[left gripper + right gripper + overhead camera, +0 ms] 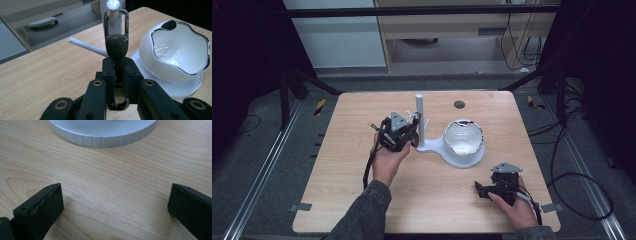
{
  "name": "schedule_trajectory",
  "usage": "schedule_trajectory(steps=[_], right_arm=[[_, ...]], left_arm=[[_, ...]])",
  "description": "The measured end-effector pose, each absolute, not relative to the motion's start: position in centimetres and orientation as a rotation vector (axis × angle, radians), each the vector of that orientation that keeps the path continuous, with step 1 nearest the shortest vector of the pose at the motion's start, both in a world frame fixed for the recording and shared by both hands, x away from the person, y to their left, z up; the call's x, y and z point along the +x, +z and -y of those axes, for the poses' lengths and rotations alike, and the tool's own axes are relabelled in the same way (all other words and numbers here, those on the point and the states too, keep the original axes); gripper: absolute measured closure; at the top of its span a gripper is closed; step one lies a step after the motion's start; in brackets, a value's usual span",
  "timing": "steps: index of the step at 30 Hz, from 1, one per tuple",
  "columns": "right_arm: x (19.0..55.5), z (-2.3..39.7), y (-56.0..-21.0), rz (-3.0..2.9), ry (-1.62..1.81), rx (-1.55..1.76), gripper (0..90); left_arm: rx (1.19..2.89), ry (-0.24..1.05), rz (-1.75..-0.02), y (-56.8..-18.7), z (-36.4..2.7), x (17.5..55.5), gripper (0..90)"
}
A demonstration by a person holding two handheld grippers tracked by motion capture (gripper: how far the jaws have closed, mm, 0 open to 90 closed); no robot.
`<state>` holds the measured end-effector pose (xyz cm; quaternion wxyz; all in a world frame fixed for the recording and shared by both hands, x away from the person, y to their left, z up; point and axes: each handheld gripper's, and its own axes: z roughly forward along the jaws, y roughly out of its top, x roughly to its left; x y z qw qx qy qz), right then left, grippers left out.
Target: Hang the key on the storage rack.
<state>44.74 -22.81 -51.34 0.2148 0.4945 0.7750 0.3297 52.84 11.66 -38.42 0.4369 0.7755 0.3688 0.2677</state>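
Right gripper (pixel 116 202) jaws wide, resting low – left gripper (pixel 117 67) pinching keyring (pixel 116 37) (loop over peg (pixel 113 7)).

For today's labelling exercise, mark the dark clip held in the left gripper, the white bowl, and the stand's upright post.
dark clip (pixel 116 46), left gripper view, on its solid body.
white bowl (pixel 152 56), left gripper view, outer wall.
upright post (pixel 419 112), high view, mid-shaft.

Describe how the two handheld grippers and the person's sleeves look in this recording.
Both the left gripper and the right gripper are black, each topped by a grey three-cornered plate and trailing a black cable. Their jaws are blocky black bars with small screw holes. The person wears dark grey sleeves.
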Motion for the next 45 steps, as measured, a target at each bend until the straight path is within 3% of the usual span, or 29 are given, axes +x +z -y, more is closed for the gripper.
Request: schedule_trajectory(steps=[30,37,45], right_arm=[[44.7,22.8,-51.3,-2.151,0.915,1.372,0.6],[44.7,22.7,-51.3,-2.152,0.912,1.37,0.4],[44.7,22.7,-51.3,-2.151,0.913,1.374,0.4]], left_arm=[[1.871,0.641,-0.926,-39.3,-11.4,53.3,78.8],[1.88,0.674,-0.916,-38.5,-11.7,52.8,64.8],[1.929,0.633,-0.924,-37.9,-12.7,51.9,35.7]])
